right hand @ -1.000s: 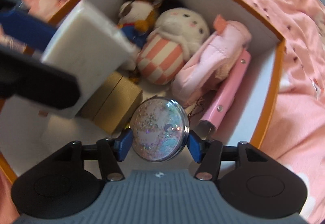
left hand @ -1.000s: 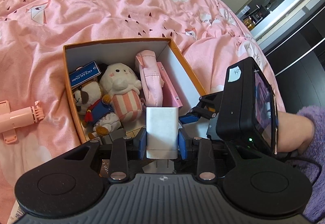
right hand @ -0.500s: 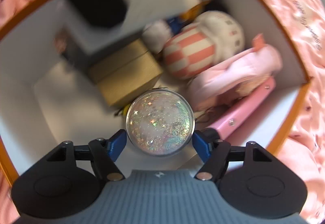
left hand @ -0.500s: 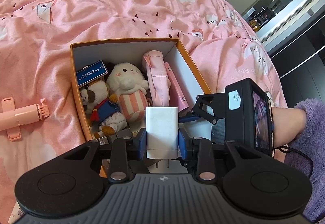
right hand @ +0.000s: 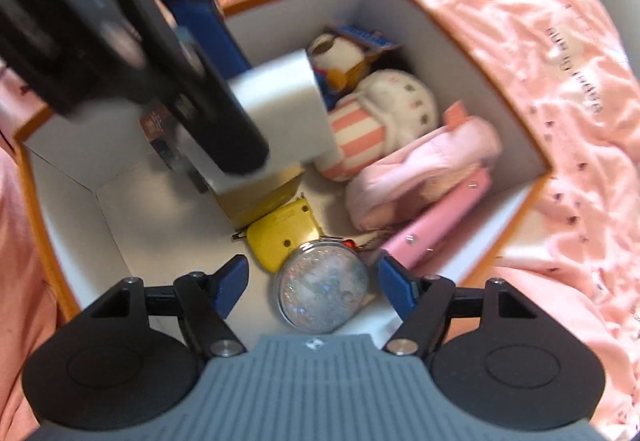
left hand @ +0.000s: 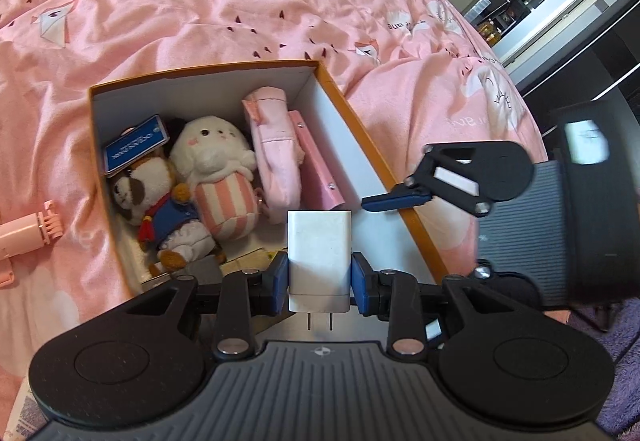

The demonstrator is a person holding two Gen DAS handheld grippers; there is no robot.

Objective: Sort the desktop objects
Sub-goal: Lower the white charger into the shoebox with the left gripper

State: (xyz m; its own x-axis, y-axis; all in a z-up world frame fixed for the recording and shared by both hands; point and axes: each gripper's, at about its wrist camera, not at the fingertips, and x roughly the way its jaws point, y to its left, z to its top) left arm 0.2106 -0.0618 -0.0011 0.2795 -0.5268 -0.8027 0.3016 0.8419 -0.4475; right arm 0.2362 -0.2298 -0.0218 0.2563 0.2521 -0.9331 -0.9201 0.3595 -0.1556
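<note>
An orange box with white inside [left hand: 344,97] sits on the pink bedspread. My left gripper [left hand: 319,273] is shut on a white charger plug [left hand: 319,253] and holds it above the box's near end; the plug also shows in the right wrist view [right hand: 280,113]. My right gripper [right hand: 312,281] is open above the box's near corner. A round glitter mirror [right hand: 322,289] lies free between its jaws on the box floor, beside a yellow tape measure [right hand: 280,237]. In the left wrist view the right gripper [left hand: 440,189] hovers over the box's right wall.
The box holds a dog plush [left hand: 156,201], a striped bunny plush [left hand: 216,169], a pink pouch [left hand: 276,153], a pink case [left hand: 316,165] and a gold box [right hand: 260,197]. A pink handheld fan [left hand: 28,237] lies on the bedspread to the left of the box.
My right gripper has opened and let go of the glitter mirror, which now lies in the box; the gripper has drawn back. My left gripper still holds the plug over the box.
</note>
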